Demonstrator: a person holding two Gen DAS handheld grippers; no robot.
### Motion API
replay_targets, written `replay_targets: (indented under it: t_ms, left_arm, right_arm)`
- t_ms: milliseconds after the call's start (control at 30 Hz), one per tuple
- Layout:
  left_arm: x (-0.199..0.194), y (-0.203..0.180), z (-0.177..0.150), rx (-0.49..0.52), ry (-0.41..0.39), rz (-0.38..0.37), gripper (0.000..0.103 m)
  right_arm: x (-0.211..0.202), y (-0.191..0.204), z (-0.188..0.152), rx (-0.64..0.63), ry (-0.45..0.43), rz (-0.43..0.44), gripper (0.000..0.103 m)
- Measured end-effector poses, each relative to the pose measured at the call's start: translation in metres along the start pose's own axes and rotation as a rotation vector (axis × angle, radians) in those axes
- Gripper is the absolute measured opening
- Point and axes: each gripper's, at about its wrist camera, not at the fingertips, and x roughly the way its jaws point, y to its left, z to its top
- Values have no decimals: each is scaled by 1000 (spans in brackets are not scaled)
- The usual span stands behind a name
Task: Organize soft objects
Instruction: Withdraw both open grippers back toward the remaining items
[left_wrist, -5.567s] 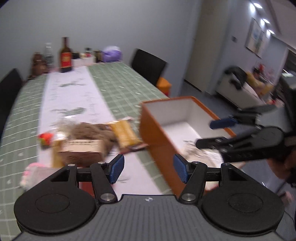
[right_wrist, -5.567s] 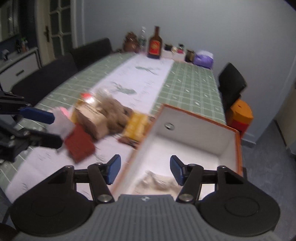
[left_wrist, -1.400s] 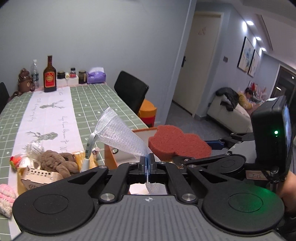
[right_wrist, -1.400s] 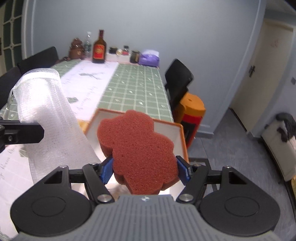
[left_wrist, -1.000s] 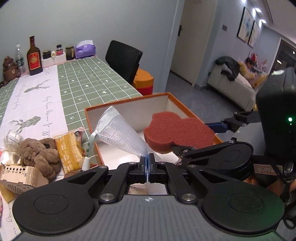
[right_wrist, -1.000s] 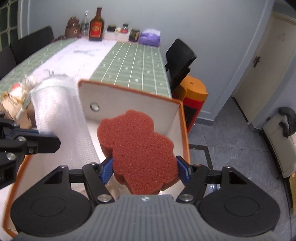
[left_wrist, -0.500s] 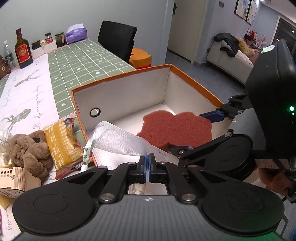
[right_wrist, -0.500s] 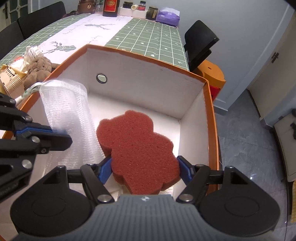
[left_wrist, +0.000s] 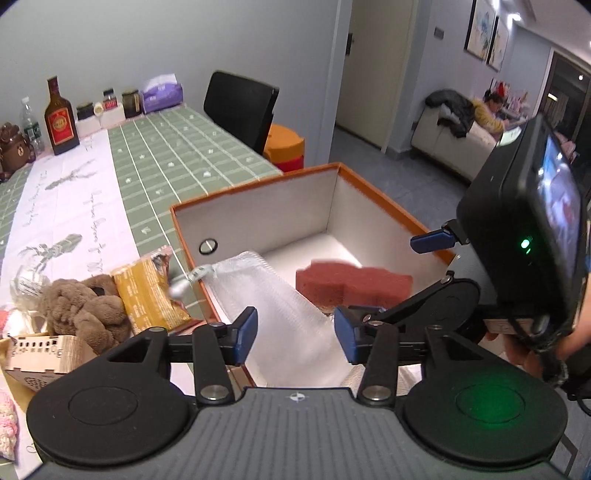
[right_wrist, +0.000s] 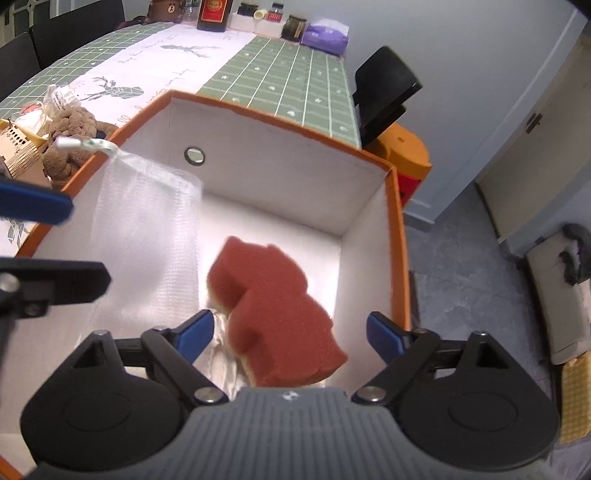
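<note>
The orange box lies under both my claws. My right gripper is wide open above the red sponge, holding nothing. My left gripper is open too, the mesh bag just ahead. I should lift both straight up, so no finger catches the mesh.

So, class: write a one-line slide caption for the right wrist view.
Right gripper, jaws open, above the red sponge and white mesh bag inside the orange box.

sponge in box, mesh bag left of it
</note>
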Motion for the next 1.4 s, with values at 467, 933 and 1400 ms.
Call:
replay_targets:
  t_ms: [467, 933, 1400]
  left_arm:
    - [-83, 23, -55, -48, -287, 131, 67]
    - [-125, 82, -126, -203, -392, 280, 68]
    - [-117, 153, -184, -357, -303, 425, 75]
  right_arm:
    - [-82, 44, -33, 104, -291, -202, 90]
    - [-124, 151, -50, 107, -551, 39, 93]
    - [-70, 231, -45, 58, -437, 224, 93]
